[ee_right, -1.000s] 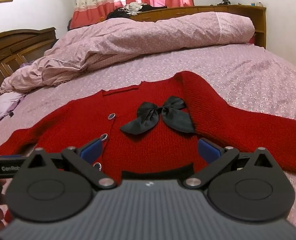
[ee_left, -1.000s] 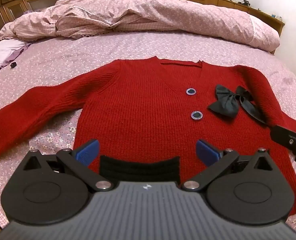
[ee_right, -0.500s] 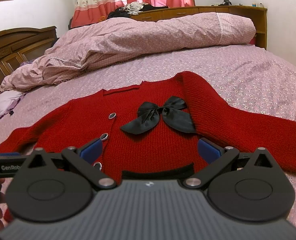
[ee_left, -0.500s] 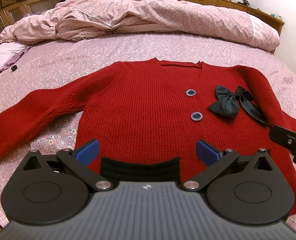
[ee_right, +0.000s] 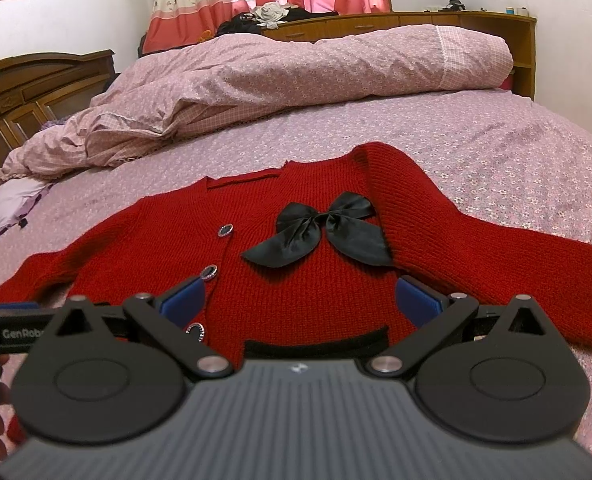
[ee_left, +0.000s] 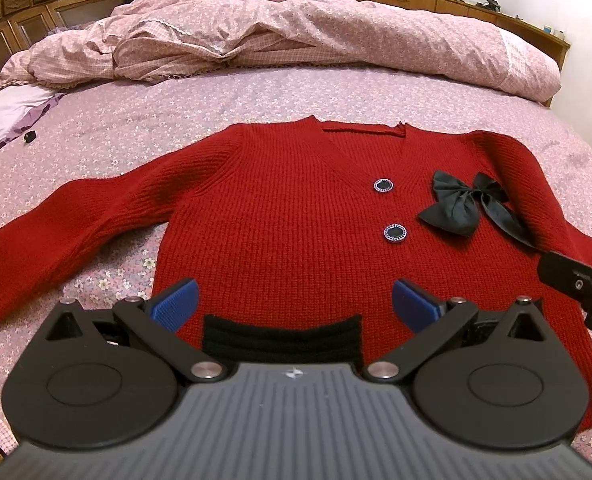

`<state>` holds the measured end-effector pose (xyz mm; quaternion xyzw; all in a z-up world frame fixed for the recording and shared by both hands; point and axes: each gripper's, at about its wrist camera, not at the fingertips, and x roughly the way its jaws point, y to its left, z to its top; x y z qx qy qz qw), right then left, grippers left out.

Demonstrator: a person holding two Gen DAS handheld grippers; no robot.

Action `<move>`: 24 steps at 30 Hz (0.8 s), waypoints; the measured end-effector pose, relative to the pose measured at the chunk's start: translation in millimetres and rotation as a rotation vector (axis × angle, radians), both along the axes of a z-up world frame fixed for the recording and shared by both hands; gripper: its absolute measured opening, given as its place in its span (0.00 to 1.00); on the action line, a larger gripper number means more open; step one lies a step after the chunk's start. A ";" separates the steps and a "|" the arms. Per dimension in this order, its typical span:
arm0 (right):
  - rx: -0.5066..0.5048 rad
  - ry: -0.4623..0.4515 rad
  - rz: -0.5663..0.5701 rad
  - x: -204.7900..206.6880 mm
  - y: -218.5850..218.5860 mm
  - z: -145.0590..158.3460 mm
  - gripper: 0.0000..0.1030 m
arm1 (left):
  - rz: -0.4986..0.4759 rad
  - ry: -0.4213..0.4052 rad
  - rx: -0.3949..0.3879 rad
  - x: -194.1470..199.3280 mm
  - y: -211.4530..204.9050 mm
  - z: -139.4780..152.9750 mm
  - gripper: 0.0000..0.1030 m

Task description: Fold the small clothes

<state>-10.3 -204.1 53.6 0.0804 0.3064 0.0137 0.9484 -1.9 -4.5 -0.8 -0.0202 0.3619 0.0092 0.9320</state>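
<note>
A small red knit cardigan lies flat and face up on the bed, sleeves spread out to both sides. It has dark round buttons and a black satin bow on the chest; in the right wrist view the cardigan and its bow sit straight ahead. My left gripper hovers open over the black hem band. My right gripper is open too, above the hem near the lower buttons. Neither holds any cloth.
The bed wears a pink floral sheet. A bunched pink duvet fills the far side. A pale purple cloth and a small black item lie at the far left. Wooden headboard and shelf border the bed.
Both views tilted up and drew back slightly, showing more of the duvet and room. The cardigan has not moved and both grippers stayed open.
</note>
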 end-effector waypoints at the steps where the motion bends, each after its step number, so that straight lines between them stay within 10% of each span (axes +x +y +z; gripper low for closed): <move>1: 0.000 0.000 0.000 0.0 0.1 0.0 1.00 | 0.002 0.001 -0.001 0.2 0.4 0.3 1.00; 24: -0.004 0.007 0.006 0.8 2.2 -1.0 1.00 | 0.019 0.015 0.001 -0.6 1.5 -3.6 1.00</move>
